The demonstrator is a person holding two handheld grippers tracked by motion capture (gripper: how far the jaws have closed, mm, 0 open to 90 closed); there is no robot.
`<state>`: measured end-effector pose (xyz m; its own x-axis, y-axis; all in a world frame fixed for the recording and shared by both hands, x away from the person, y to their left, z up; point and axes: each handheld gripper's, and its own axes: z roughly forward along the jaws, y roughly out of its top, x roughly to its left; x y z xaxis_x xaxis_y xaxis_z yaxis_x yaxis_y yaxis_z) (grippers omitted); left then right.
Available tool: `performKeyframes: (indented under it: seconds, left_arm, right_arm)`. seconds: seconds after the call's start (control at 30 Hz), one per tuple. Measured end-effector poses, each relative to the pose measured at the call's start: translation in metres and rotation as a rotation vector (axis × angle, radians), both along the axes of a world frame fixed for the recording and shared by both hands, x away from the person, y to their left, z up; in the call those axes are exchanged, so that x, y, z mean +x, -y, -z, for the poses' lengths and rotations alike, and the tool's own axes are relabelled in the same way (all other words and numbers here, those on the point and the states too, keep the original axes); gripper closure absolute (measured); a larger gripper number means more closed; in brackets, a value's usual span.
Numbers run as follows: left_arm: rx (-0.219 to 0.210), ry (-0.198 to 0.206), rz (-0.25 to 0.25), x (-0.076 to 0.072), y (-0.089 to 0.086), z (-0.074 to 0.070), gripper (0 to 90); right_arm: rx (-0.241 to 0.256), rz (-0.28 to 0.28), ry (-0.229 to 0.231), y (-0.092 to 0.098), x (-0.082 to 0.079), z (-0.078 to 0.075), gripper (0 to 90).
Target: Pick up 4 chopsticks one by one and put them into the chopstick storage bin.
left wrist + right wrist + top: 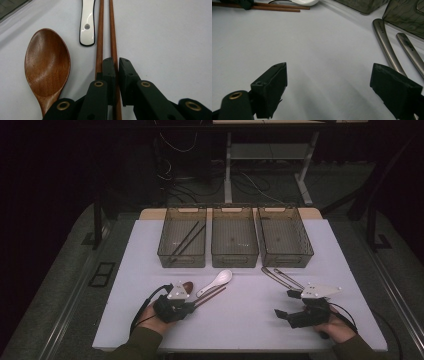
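Note:
A pair of brown wooden chopsticks lies on the white table, running away from my left gripper. Its jaws are shut on the right-hand stick, and the other stick passes just left of them. In the high view the left gripper rests at the chopsticks' near end. A wooden spoon lies bowl-up to its left, and a white ceramic spoon lies beyond. My right gripper hovers wide open over bare table. Two metal utensil handles lie just right of it.
Three clear grey bins stand in a row at the back: the left bin holds dark chopsticks, then come the middle bin and the right bin. The metal utensils lie in front of the right bin.

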<state>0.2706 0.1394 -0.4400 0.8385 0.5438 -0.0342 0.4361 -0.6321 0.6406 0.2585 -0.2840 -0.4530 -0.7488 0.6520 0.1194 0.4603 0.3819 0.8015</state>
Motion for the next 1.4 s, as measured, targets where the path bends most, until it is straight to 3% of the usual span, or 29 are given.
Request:
performKeyframes:
  seconds: [0.37, 0.97, 1.4]
  left_arm:
    - [-0.032, -0.010, 0.006, 0.001, 0.000, -0.003, 84.0]
    - [-0.164, -0.038, -0.028, 0.005, -0.007, -0.020, 84.1]
    - [-0.214, -0.012, -0.048, 0.013, -0.005, -0.036, 84.2]
  right_arm:
    - [0.000, -0.001, -0.001, 0.000, 0.000, 0.000, 14.2]
    - [-0.002, -0.003, -0.001, 0.000, 0.001, 0.000, 14.1]
    - [-0.003, -0.006, -0.002, 0.000, 0.001, 0.001, 14.1]
